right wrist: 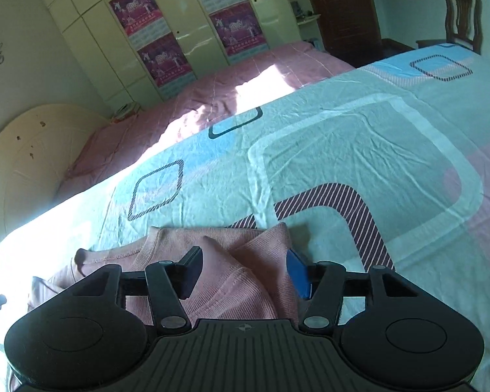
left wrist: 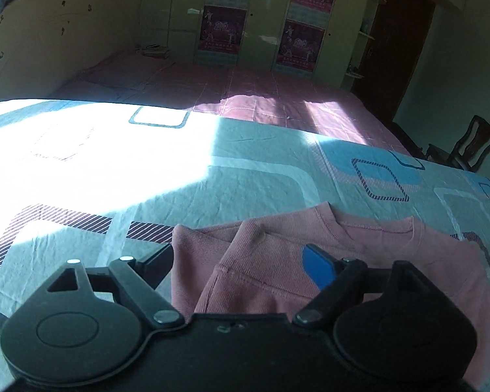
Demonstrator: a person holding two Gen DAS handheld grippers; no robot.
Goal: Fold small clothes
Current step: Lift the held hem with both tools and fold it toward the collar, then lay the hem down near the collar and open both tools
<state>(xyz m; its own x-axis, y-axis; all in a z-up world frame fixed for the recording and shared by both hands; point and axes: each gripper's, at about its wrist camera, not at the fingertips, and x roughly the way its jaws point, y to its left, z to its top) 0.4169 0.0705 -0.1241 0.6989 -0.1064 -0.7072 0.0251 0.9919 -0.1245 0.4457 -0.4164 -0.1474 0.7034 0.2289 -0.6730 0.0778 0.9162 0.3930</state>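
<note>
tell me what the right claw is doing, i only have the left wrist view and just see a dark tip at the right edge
Observer: The right claw is open, its fingers apart over a folded sleeve of the pink top.
Operator: is there a free corner on that side
Observer: Yes, a folded corner points away just ahead of the blue pad, lying on the sheet.
Operator: anything past it i could hit
Observer: Only bare sheet that far; a wooden chair stands beyond the bed's far end.
</note>
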